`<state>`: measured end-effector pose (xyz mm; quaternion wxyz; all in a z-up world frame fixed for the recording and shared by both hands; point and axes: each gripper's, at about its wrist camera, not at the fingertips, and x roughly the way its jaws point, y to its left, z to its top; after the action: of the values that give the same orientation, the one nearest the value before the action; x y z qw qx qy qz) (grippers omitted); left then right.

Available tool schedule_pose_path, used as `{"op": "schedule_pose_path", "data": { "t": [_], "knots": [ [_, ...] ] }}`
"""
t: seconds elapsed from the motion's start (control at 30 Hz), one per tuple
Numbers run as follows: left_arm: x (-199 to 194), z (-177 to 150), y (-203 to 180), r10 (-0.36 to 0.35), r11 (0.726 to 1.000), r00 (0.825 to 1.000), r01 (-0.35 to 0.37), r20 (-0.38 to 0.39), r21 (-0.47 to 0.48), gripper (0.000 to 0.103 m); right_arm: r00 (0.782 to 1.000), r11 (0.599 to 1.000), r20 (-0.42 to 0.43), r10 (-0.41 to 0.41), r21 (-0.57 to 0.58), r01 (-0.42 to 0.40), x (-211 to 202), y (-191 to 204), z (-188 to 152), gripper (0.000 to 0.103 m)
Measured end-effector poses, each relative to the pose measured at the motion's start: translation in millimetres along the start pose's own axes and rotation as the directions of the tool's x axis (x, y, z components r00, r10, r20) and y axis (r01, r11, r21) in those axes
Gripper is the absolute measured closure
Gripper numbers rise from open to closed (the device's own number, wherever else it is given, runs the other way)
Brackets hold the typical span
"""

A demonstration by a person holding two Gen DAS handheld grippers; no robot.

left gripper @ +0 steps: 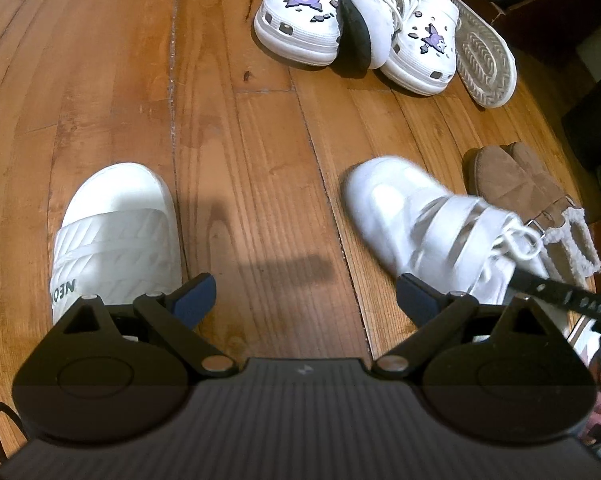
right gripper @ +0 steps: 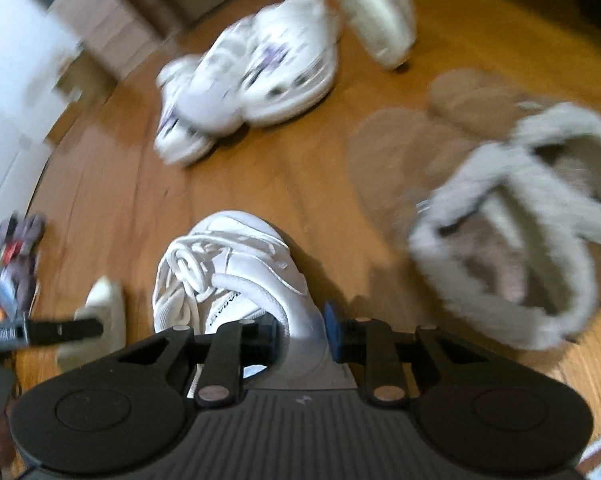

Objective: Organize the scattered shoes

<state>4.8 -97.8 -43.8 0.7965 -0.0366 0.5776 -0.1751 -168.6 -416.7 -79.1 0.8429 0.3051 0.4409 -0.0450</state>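
My right gripper [right gripper: 302, 330] is shut on the heel of a white lace-up sneaker [right gripper: 228, 276] and holds it over the wood floor; the same sneaker [left gripper: 412, 216] shows blurred at the right of the left wrist view. My left gripper [left gripper: 304, 300] is open and empty, low over the floor. A white slide sandal [left gripper: 116, 232] lies just left of it. Two white clogs with purple charms [left gripper: 300, 20] and a second white sneaker on its side [left gripper: 480, 48] lie heaped farther off. A pair of brown fleece-lined slippers [left gripper: 528, 192] lies at the right.
The floor is wood planks [left gripper: 240, 160]. White cabinets [right gripper: 16, 92] and boxes stand at the far left in the right wrist view, with small clutter [right gripper: 16, 256] beside them. Dark furniture [left gripper: 592, 136] borders the right in the left wrist view.
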Motion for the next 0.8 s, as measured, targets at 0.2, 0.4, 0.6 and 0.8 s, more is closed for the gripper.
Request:
{"op": "schedule_pose_path", "data": {
  "t": [0.2, 0.4, 0.6, 0.8],
  "knots": [
    [1.0, -0.7, 1.1, -0.001, 1.000, 1.000, 0.001, -0.003, 0.001, 0.005, 0.963, 0.961, 0.130, -0.235, -0.116, 0.250, -9.9, 18.8, -6.9, 0.057],
    [4.0, -1.1, 0.7, 0.003, 1.000, 1.000, -0.003, -0.010, 0.002, 0.005, 0.970, 0.873, 0.242, -0.023, -0.468, 0.138, -39.2, 78.6, -16.8, 0.008],
    [5.2, -2.2, -0.3, 0.001, 1.000, 1.000, -0.001, -0.015, 0.006, 0.005, 0.999, 0.832, 0.009, -0.053, -0.552, 0.049, 18.0, 89.6, -30.8, 0.037],
    [-0.7, -3.4, -8.1, 0.051, 0.997, 0.999, -0.052, 0.010, 0.055, 0.005, 0.998, 0.854, 0.028, -0.052, -0.517, 0.059, 31.0, 80.1, -20.8, 0.052]
  ]
}}
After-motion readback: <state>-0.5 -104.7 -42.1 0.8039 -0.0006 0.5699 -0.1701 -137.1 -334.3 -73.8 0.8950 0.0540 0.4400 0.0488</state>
